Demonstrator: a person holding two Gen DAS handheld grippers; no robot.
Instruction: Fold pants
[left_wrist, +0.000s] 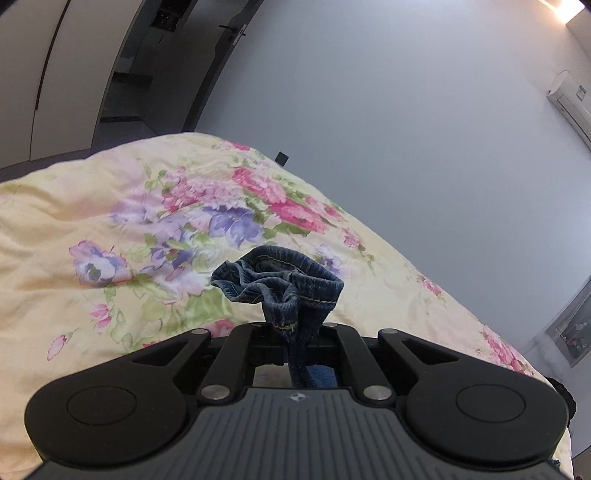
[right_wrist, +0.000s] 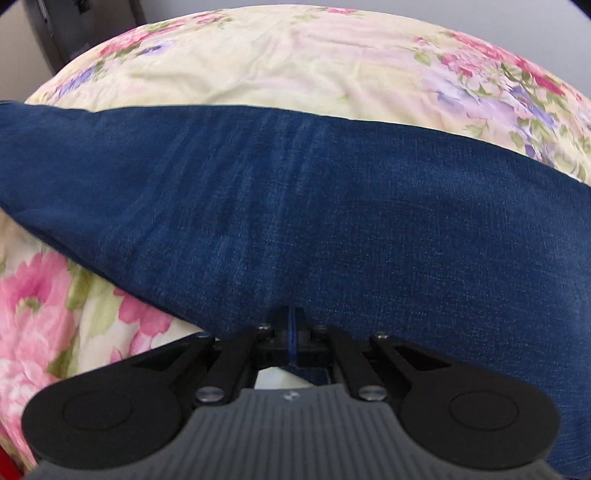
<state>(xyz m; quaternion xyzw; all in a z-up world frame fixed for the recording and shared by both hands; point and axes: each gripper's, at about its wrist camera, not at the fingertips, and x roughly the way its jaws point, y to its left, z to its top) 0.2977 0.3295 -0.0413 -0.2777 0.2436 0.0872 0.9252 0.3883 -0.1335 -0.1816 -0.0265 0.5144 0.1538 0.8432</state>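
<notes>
The pants are dark blue jeans. In the left wrist view my left gripper (left_wrist: 293, 330) is shut on a bunched, stitched hem of the jeans (left_wrist: 280, 282), held up above the bed. In the right wrist view my right gripper (right_wrist: 291, 332) is shut on an edge of the jeans (right_wrist: 295, 206), whose broad denim panel stretches across the view over the bed. Both grippers' fingertips are hidden by the cloth.
A bed with a cream floral quilt (left_wrist: 110, 229) lies under the jeans; it also fills the right wrist view (right_wrist: 295, 62). A grey wall (left_wrist: 406, 129), a dark doorway (left_wrist: 147, 66) and an air conditioner (left_wrist: 569, 99) lie beyond the bed.
</notes>
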